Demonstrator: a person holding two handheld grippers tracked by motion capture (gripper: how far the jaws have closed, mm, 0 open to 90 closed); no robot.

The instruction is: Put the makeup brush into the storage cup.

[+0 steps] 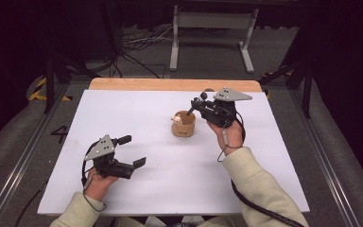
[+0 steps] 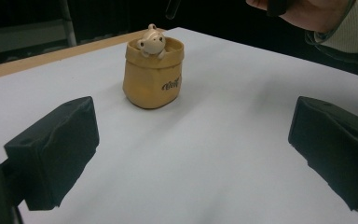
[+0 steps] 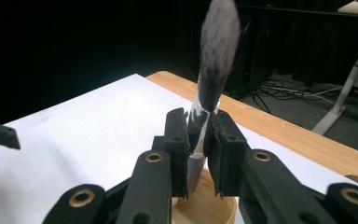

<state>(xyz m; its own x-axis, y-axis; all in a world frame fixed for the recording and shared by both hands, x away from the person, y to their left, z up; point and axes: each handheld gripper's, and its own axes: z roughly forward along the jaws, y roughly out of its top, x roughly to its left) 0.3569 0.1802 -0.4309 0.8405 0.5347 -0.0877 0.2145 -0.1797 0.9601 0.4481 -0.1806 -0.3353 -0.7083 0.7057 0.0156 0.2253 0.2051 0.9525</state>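
A tan pouch-shaped cup (image 1: 184, 127) (image 2: 153, 77) stands upright mid-table, with a small cream bear figure (image 1: 177, 119) (image 2: 151, 42) at its rim. My right gripper (image 1: 194, 108) (image 3: 198, 135) hovers just right of and above the cup, shut on the handle of a makeup brush (image 1: 199, 100) (image 3: 214, 51). The dark bristle head points up and away, while the handle's lower end hangs over the cup's opening (image 3: 209, 205). My left gripper (image 1: 133, 151) (image 2: 193, 144) rests low at the front left, open and facing the cup, with nothing between its pads (image 2: 56, 149).
The white table top (image 1: 146, 109) ends in a wooden strip (image 1: 170, 84) at the far side. Beyond it stand a white desk frame (image 1: 212, 23) and loose floor cables (image 1: 137, 45). Black metal rails (image 1: 52, 80) flank the table.
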